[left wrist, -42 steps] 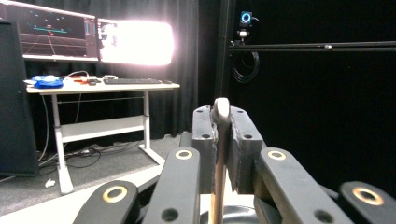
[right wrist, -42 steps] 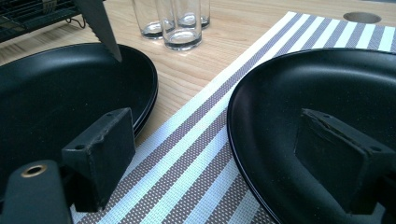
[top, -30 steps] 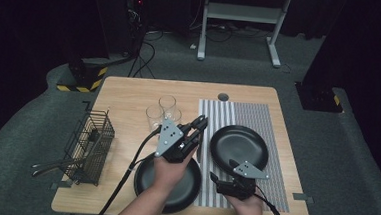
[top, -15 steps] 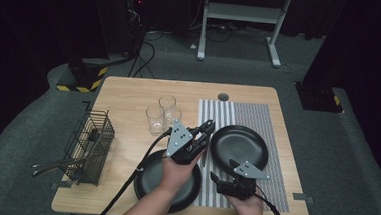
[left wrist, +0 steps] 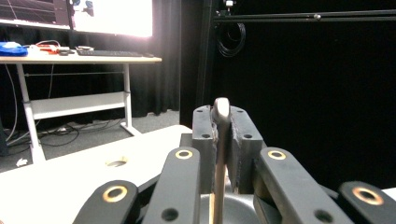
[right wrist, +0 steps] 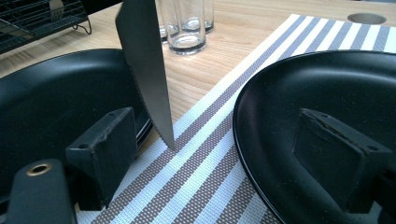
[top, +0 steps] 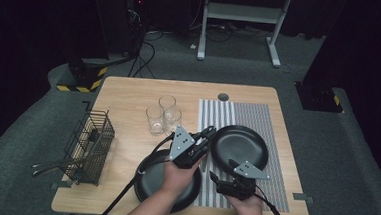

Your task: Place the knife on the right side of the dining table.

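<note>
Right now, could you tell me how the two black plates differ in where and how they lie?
The far plate lies wholly on the striped mat, bare. The near plate lies mostly on the wooden table, partly under the left hand, whose left gripper holds a knife. Both are round, black, upright.

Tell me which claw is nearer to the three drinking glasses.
Left. The left claw, shut on a knife, sits just right of the glasses. The right claw rests farther toward the table's near edge, between the two black plates.

Wooden table (top: pixel 129 91) carries a striped mat (top: pixel 258 116), glasses (top: pixel 163 116), wire basket (top: pixel 90 146) and two black plates (top: pixel 239 146)
</note>
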Tool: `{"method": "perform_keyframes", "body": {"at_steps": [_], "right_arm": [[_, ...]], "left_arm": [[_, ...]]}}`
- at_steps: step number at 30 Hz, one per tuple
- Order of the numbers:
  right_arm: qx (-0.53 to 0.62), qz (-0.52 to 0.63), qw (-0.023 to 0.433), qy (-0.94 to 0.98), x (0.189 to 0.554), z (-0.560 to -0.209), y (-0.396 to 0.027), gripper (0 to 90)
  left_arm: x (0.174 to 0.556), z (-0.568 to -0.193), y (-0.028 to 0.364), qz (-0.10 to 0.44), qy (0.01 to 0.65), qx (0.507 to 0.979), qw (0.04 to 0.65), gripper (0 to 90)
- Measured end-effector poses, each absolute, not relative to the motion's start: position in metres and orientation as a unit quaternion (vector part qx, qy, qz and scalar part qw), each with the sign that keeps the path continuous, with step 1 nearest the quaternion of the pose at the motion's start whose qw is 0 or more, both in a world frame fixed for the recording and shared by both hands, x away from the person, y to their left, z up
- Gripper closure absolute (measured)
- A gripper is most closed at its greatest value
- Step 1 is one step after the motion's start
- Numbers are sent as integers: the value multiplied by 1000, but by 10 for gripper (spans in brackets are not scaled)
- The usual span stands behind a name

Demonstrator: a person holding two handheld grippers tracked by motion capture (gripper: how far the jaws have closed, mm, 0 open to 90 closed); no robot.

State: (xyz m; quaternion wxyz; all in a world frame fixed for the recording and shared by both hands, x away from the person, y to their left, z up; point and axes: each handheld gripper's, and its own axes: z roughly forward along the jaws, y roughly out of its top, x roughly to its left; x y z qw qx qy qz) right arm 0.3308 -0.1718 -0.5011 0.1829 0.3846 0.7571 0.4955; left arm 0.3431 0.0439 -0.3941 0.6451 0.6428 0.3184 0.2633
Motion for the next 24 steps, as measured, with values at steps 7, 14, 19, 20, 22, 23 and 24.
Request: {"method": "perform_keyframes", "body": {"at_steps": [7,14,19,20,22,23,24], "right_arm": [[386,501,173,755,330,-498,-170,154],[381,512,175,750,331,-491,-169,204],[378,528,177,740,332,-480,-170,253],[377,531,176,738,333,-479,-170,262],[375,534,176,737,333,-476,-169,282],[373,534,176,739,334,-474,-168,288],[370,532,179,740,334,-472,-168,296]], "left_arm": [[342,-402,42,258,317,648,643,829],[339,-406,41,256,312,650,644,829],[339,-406,41,256,311,649,646,829],[338,-406,42,255,311,649,646,828],[337,-407,42,256,309,648,647,828],[337,-407,42,256,308,648,648,828],[337,-407,42,256,308,648,648,828]]}}
